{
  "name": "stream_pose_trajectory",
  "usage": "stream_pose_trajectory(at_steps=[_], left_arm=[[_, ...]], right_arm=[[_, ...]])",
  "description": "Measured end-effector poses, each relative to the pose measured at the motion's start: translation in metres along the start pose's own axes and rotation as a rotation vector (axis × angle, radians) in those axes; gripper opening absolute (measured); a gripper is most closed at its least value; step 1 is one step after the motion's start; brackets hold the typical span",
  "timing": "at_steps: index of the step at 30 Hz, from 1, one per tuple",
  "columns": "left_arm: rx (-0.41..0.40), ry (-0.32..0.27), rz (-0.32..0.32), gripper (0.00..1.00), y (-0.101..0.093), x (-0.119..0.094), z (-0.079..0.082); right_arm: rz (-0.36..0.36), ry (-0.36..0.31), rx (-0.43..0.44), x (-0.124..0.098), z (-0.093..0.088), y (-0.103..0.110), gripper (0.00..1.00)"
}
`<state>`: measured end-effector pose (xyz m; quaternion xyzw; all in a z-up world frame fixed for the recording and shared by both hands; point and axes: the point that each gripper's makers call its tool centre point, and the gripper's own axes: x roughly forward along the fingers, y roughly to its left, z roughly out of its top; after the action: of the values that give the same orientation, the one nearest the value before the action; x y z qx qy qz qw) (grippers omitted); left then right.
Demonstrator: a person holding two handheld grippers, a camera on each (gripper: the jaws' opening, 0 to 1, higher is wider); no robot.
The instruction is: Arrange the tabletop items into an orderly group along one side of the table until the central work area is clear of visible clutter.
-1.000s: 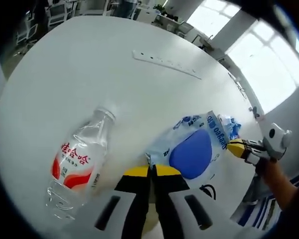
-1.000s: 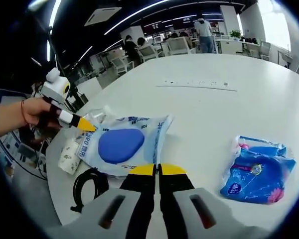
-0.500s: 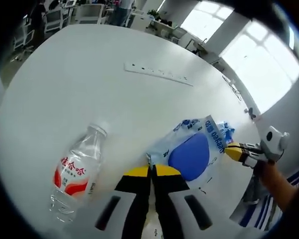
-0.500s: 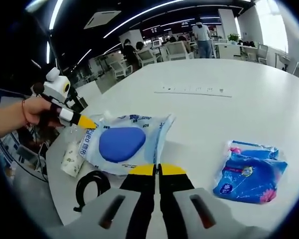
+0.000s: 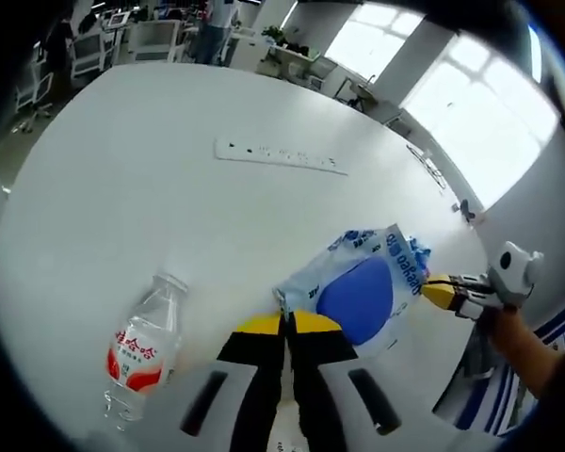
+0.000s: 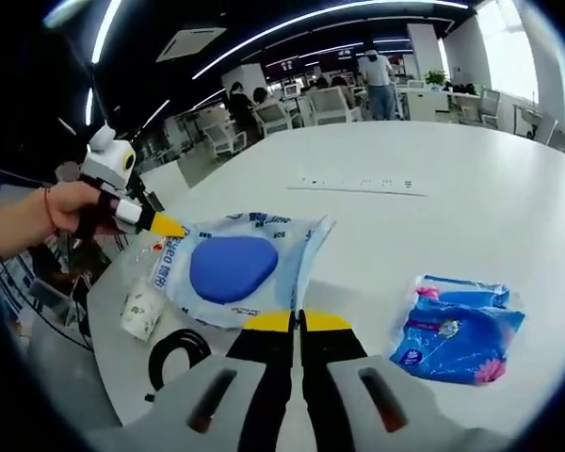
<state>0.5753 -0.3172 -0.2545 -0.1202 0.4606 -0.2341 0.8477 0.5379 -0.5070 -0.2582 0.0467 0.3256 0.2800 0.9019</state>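
Note:
A blue-and-white plastic packet (image 5: 363, 292) hangs between my two grippers, above the white table (image 5: 122, 188). My left gripper (image 5: 284, 325) is shut on its near corner. In the left gripper view, my right gripper (image 5: 441, 292) pinches the packet's far edge. In the right gripper view, my right gripper (image 6: 297, 322) is shut on the packet (image 6: 231, 266). There a hand holds my left gripper (image 6: 165, 226) on the packet's left edge. A clear water bottle (image 5: 137, 353) with a red label lies on the table. A blue tissue pack (image 6: 452, 330) lies to the right.
A white power strip (image 5: 281, 156) lies across the table's far side, seen also as the strip (image 6: 358, 185). A black cable coil (image 6: 179, 353) and a small white crumpled item (image 6: 141, 309) sit near the table edge. Chairs and people stand beyond the table.
Both views have pulled up and away from the table; the bottle and tissue pack look smaller. The packet has stayed at both grippers' jaws, rising with them.

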Motion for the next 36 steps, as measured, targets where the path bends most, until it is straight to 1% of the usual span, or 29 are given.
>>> stream_pose_trajectory(at_steps=[13,21,32,36], left_arm=[[0.067,-0.004,-0.024,0.00,-0.021,0.008,0.022],[0.105,-0.004,-0.045,0.00,-0.037,0.014,0.034],[0.155,0.003,-0.063,0.00,-0.047,0.023,0.040],[0.165,0.013,-0.064,0.00,-0.047,0.028,0.038]], right_arm=[[-0.031,-0.022,0.020,-0.016,0.006,-0.011,0.00],[-0.060,-0.040,0.038,-0.026,0.008,-0.022,0.00],[-0.089,-0.048,0.050,-0.032,0.006,-0.026,0.00],[-0.104,-0.049,0.065,-0.031,0.003,-0.030,0.00]])
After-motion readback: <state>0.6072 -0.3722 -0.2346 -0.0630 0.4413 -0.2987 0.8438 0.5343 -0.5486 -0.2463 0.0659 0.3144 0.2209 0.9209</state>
